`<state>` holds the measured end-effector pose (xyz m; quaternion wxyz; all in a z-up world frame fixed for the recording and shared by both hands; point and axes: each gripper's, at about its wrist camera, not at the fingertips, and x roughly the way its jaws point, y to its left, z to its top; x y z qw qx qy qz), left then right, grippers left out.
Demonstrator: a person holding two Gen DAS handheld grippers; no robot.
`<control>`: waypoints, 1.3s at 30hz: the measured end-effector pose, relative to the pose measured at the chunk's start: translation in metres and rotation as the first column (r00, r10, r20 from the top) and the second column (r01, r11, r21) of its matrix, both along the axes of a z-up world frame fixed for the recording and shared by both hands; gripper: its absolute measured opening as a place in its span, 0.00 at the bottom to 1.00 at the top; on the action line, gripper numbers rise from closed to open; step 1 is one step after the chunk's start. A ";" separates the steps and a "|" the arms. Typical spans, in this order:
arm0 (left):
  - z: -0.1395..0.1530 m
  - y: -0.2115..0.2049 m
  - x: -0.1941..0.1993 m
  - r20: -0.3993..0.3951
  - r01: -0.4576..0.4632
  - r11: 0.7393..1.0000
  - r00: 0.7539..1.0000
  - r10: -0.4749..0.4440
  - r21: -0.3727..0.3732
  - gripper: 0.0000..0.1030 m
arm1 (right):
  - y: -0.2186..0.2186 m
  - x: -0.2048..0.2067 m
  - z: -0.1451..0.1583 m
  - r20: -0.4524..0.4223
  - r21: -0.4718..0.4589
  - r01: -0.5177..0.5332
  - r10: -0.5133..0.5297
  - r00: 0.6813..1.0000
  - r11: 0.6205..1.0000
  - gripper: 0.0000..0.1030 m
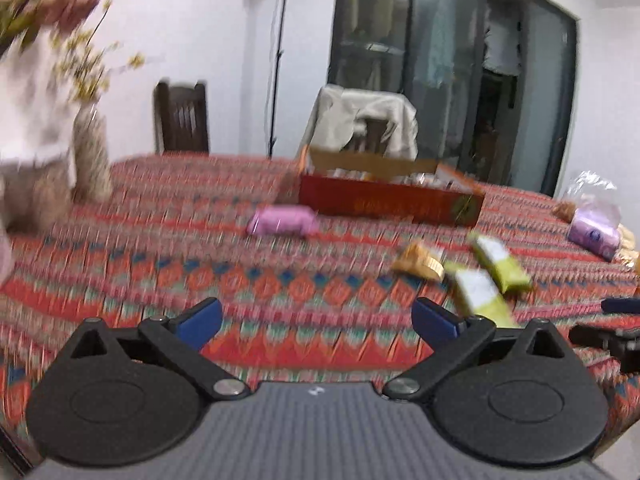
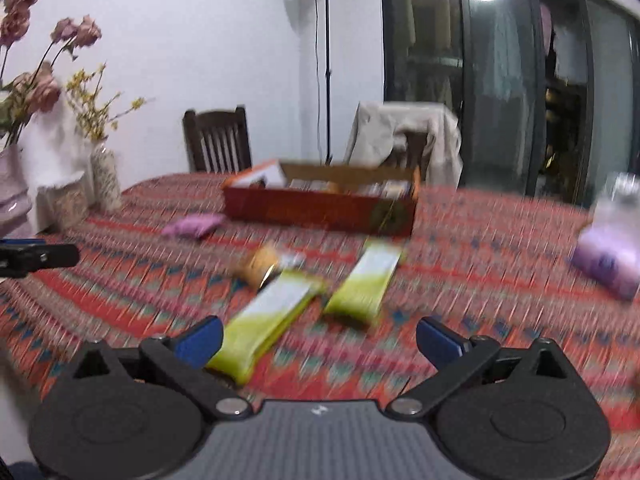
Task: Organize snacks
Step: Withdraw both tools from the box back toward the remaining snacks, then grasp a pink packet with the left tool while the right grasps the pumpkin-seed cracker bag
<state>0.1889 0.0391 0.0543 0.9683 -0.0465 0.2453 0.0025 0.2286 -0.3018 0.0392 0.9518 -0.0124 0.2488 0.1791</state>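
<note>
**Snacks on the patterned worktop, both tools empty**

Left hand-held gripper (image 1: 316,322) and right hand-held gripper (image 2: 318,340) hover with jaws spread wide, holding nothing. Two green snack bars (image 2: 268,322) (image 2: 366,282) lie near, just beside an orange packet (image 2: 260,266). A pink packet (image 1: 282,220) lies farther left, near the red box (image 2: 320,208) on the worktop (image 1: 160,272).

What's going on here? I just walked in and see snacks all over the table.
A person holds a gripper in each hand over a patterned tablecloth. Both the left gripper and right gripper are open and empty. Loose on the cloth lie two green packets, an orange snack and a pink packet. A red box behind them already holds some items. Nothing is being gripped at the moment.
</note>
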 end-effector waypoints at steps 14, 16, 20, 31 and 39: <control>-0.023 0.014 0.000 -0.098 -0.046 0.997 0.994 0.041 -0.057 1.00 | 0.012 -0.010 -0.043 -0.127 0.003 0.028 -0.028 0.992 1.000 1.00; -0.025 0.014 0.004 -0.110 -0.047 0.997 0.993 0.040 -0.058 1.00 | 0.010 -0.006 -0.044 -0.135 0.007 0.037 -0.035 0.990 0.999 1.00; -0.027 0.018 0.014 -0.123 -0.049 0.996 0.992 0.040 -0.074 1.00 | 0.011 0.003 -0.041 -0.139 0.005 0.049 -0.047 0.989 0.999 1.00; -0.031 0.030 0.060 -0.145 -0.040 0.997 0.989 0.029 -0.073 1.00 | 0.028 0.040 -0.030 -0.111 0.027 0.048 -0.044 0.993 0.999 1.00; -0.023 0.033 0.116 -0.117 0.001 0.999 0.993 -0.005 -0.036 1.00 | 0.061 0.082 -0.019 -0.077 -0.007 -0.034 0.033 0.996 0.999 0.92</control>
